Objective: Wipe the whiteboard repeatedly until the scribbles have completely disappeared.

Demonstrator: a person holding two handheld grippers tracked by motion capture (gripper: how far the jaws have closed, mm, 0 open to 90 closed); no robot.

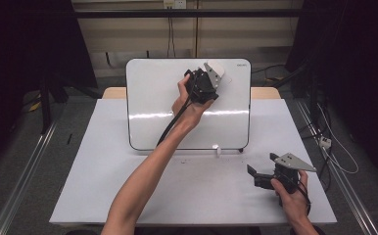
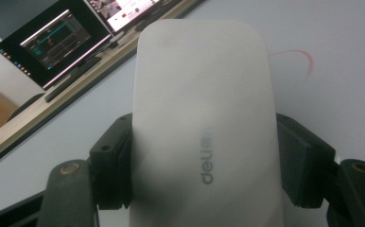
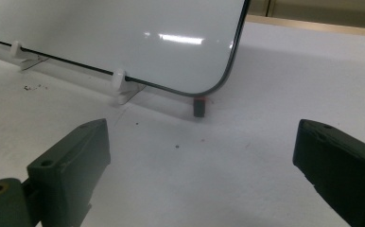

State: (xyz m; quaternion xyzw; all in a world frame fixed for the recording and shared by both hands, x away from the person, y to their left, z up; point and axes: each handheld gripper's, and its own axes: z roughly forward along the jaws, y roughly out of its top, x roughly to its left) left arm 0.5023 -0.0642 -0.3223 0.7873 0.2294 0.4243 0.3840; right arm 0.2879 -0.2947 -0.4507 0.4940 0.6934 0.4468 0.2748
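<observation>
White plastic makes up the one eraser [image 2: 204,118], a rounded block printed with "deli", which sits clamped between the two black jaws of the left hand-held gripper [image 1: 211,78]. In the high view that hand-held gripper presses the eraser [image 1: 217,70] against the upper right part of the single whiteboard [image 1: 153,103], which stands propped upright towards the far edge of the desk [image 1: 94,186], roughly midway between its left and right edges. One faint red curved mark [image 2: 299,56] shows on the board surface just beside the eraser in the left gripper view. Two monitors [image 2: 53,42] appear beyond the board's edge in that same view.

The right hand-held gripper [image 1: 255,177] hovers low near the near right corner of the desk, well apart from the board, with its two jaws spread wide and nothing between them. In the right gripper view, two small white clips [image 3: 118,80] hold the bottom edge of the whiteboard [image 3: 124,33], and one short dark foot with a red band [image 3: 199,106] stands under its rounded corner. A few dark specks lie scattered on the desk [image 3: 218,161] in front of the board
</observation>
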